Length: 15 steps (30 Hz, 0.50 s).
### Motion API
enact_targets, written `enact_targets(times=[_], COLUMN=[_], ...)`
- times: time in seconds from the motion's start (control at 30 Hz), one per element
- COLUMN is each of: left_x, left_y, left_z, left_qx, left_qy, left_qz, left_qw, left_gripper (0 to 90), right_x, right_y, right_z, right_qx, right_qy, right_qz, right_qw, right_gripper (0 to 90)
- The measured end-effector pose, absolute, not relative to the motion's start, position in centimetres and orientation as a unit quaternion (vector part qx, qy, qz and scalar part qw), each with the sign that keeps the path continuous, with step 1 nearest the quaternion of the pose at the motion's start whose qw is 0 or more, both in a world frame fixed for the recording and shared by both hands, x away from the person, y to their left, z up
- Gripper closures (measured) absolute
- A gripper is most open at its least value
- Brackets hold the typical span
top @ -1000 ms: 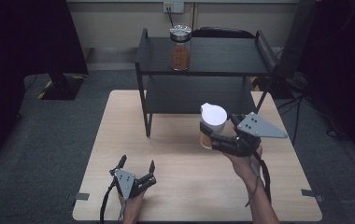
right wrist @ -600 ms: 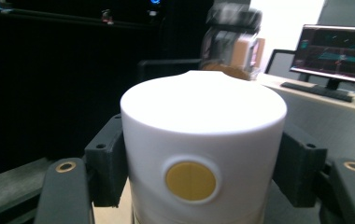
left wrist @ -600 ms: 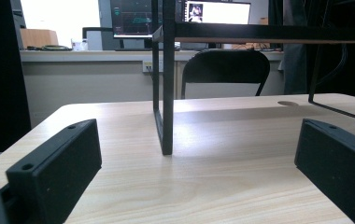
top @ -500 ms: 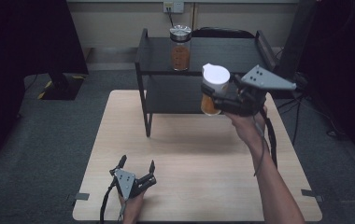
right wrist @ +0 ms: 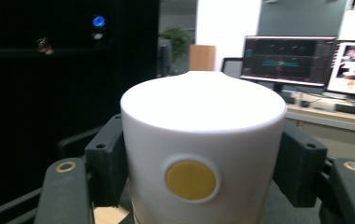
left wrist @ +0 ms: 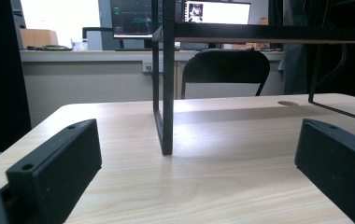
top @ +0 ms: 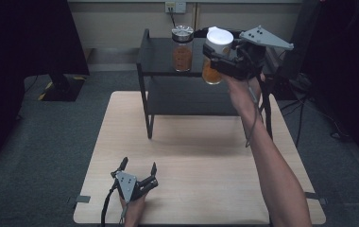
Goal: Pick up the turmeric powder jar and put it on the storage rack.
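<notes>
The right gripper (top: 215,56) pinches an upright white-lidded jar (top: 215,54) above the black shelf (top: 156,56), beside the silver-lidded jar (top: 182,47); the left gripper (top: 137,170) rests spread.

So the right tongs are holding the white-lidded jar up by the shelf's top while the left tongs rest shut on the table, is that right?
Not quite: the left tongs are open, as the left gripper view shows. The right tongs do hold the jar up by the shelf top.

Right arm's stretched way out, right gripper (top: 214,56) held high with jaws clamped. Left gripper (top: 139,168) sits low on the left hand (top: 132,208), jaws spread wide.
</notes>
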<state>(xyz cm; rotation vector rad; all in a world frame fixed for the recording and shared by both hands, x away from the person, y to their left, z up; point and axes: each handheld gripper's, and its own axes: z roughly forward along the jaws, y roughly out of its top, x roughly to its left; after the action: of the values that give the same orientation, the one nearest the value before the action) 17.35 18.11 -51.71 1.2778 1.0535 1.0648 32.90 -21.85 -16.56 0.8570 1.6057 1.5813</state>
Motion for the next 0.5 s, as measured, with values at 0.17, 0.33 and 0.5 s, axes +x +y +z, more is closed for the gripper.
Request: enact_targets(times=[0.17, 0.33, 0.5], left_x=[17.3, 17.3, 17.3], left_y=[18.1, 18.1, 18.1], left_z=[-51.7, -51.7, -51.7], left_qx=[0.541, 0.541, 0.541], left_qy=[0.445, 0.445, 0.445], left_qz=[0.451, 0.451, 0.451], left_qw=[0.553, 0.553, 0.553], left_gripper=[0.1, 0.1, 0.1], right_x=[33.7, 34.9, 36.0], right_y=[-20.1, -19.1, -18.5], right_z=[-16.2, -15.9, -15.8], right_qx=[0.355, 0.383, 0.4], right_qy=[0.609, 0.593, 0.587], right_qz=[0.595, 0.589, 0.585], right_qw=[0.386, 0.394, 0.392], right_gripper=[30.1, 30.1, 30.1])
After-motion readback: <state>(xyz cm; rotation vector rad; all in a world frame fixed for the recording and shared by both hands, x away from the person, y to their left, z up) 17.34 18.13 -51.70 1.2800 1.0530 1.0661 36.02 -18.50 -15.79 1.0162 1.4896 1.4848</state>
